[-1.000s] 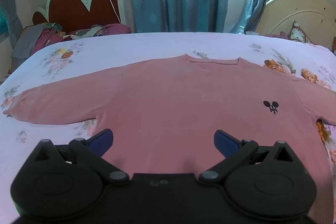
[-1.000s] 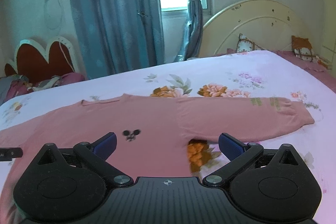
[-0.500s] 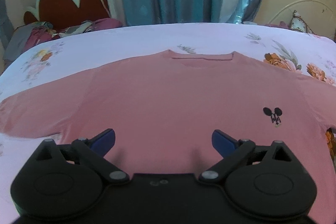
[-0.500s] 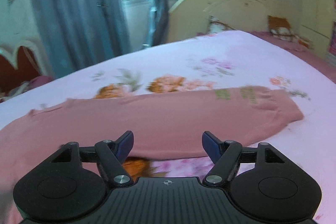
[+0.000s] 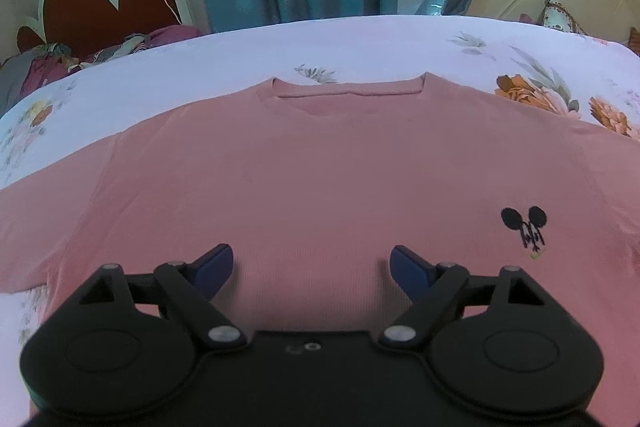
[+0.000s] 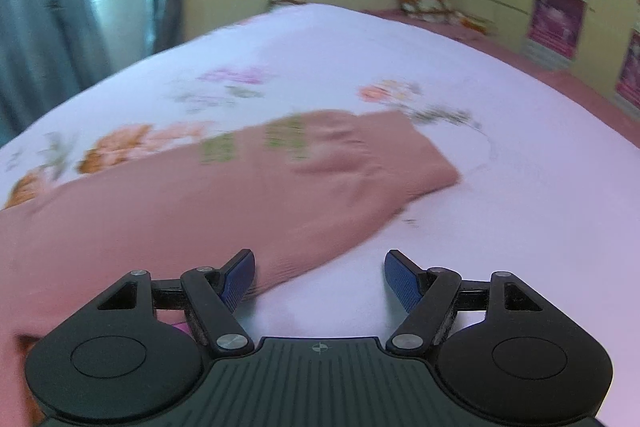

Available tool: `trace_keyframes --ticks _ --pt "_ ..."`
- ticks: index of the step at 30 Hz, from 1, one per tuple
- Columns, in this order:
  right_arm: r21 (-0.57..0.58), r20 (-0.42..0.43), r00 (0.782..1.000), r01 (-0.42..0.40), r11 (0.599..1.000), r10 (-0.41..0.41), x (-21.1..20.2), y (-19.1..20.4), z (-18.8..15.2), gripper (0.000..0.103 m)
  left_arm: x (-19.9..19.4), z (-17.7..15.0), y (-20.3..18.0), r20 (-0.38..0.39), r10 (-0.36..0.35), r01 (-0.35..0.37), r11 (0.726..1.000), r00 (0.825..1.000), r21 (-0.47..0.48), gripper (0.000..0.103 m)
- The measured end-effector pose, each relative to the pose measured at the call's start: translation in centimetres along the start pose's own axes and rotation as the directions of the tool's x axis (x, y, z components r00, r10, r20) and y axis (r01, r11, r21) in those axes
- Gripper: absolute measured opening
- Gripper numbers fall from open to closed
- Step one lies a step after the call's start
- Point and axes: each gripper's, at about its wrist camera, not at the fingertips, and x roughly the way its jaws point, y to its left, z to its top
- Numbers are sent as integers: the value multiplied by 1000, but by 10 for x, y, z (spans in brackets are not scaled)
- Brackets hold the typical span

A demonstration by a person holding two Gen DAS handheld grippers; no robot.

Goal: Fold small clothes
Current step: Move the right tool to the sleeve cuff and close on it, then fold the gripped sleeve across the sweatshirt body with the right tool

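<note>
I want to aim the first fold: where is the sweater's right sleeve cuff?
In the right wrist view, the cuff lies flat on the floral bedsheet, up and right of the right gripper.

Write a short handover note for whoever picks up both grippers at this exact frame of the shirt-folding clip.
Left gripper: open, jaws have just been narrowing, nothing between them; above the lower body of the pink sweatshirt.
Right gripper: open, jaws recently narrowed, nothing gripped; over the sleeve edge near the cuff.
Sweatshirt lies flat, front up, on the floral bedsheet, sleeves spread.
Done: laid out. No fold yet.
Left: grip the sleeve, fold sleeves in, then the body.
</note>
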Motion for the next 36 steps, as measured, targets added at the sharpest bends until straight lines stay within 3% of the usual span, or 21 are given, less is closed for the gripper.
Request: trace_keyframes --ticks 5,6,7,8,9,10,11,13,18,22,27,31,34,36 --pt "92 13 1000 10 996 -11 19 -22 15 69 9 6 1 -5 17 -17 1000 1000 5 85" --pt "109 20 1000 7 994 -9 20 -25 18 61 10 6 2 -6 21 -21 1000 1000 8 84" --pt "123 25 1000 9 992 -13 22 -27 21 42 11 7 2 -8 23 -23 1000 1000 11 83" --pt "142 31 999 1 990 -6 24 -29 24 31 13 7 3 -11 23 -23 1000 1000 12 82" --pt "156 38 999 -11 988 5 26 -32 27 26 14 7 4 -13 24 -24 1000 1000 13 79" --pt "163 38 999 -14 987 8 27 -32 29 13 14 6 5 -11 13 -13 1000 1000 16 76" --pt "163 42 999 -21 986 14 29 -31 30 6 15 6 6 -14 6 -6 1000 1000 15 74" --pt "136 65 998 -28 990 20 27 -24 32 5 15 6 9 -22 -21 22 1000 1000 14 63" --pt "4 163 978 -129 992 126 -8 22 38 4 8 4 17 -12 -35 35 999 999 18 61" --pt "-150 213 934 -257 955 285 -47 95 37 4 -3 6 31 13 -24 24 1000 1000 0 61" --pt "-297 170 842 -451 842 512 -85 197 12 4 -14 6 57 37 -9 11 999 999 -41 61" --pt "-373 50 778 -567 734 626 -99 276 -35 4 -13 5 80 43 3 0 998 999 -65 61" --pt "-387 -72 755 -624 679 652 -98 320 -76 4 -7 4 92 35 -11 13 997 999 -81 61" --pt "-404 -156 755 -637 657 637 -92 345 -102 4 -4 4 96 32 -34 36 995 999 -88 61"
